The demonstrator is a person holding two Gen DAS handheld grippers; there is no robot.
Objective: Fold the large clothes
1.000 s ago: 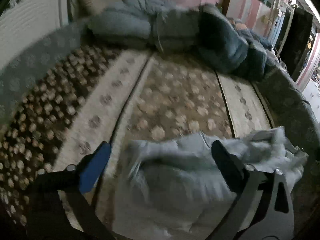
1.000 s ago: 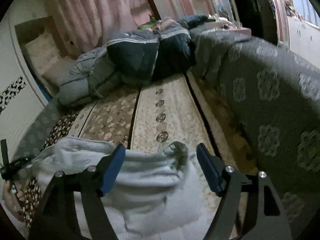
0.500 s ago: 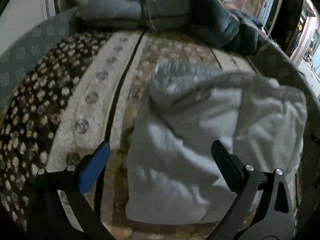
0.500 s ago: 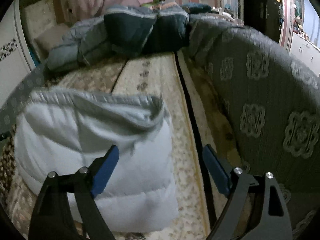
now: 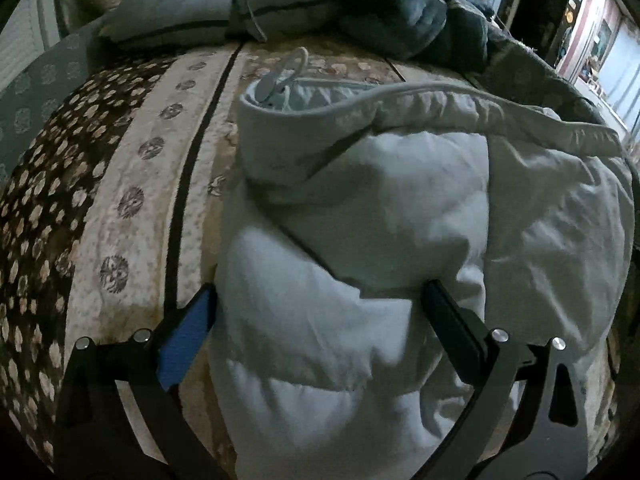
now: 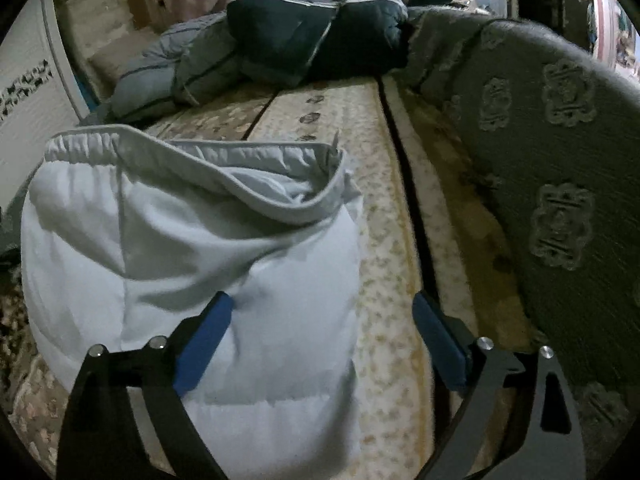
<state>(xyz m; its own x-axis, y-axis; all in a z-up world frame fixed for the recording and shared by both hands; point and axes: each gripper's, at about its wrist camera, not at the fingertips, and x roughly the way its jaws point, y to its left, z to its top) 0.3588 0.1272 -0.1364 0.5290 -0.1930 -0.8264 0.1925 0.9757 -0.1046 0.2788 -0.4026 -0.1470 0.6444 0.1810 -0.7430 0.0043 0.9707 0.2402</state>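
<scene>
Closer now than half a second ago, your left gripper [image 5: 318, 304] has pushed in over the pale padded jacket [image 5: 360, 240], which fills more of the left wrist view than it did. Seen from the left wrist, the jacket lies folded into a thick bundle on the patterned bedspread [image 5: 132, 184], its elastic hem [image 5: 440, 98] running across the top and a white drawstring loop [image 5: 294, 62] poking from the near corner. Your left gripper's fingers are spread wide, one at the bundle's left edge, the other pressed against the fabric at its middle, gripping nothing. Behind, a heap of blue-grey quilts [image 5: 280, 4] sits at the far end of the bed. Seen from the right wrist, your right gripper [image 6: 320, 312] is likewise spread wide, its left finger over the jacket [image 6: 192, 260] and its right finger above the bedspread [image 6: 384, 208], clear of the cloth. The jacket sits left of centre, hem uppermost. A grey blanket with woven medallions [image 6: 560, 208] rises along the right side, and dark quilts [image 6: 312, 36] are piled beyond.
</scene>
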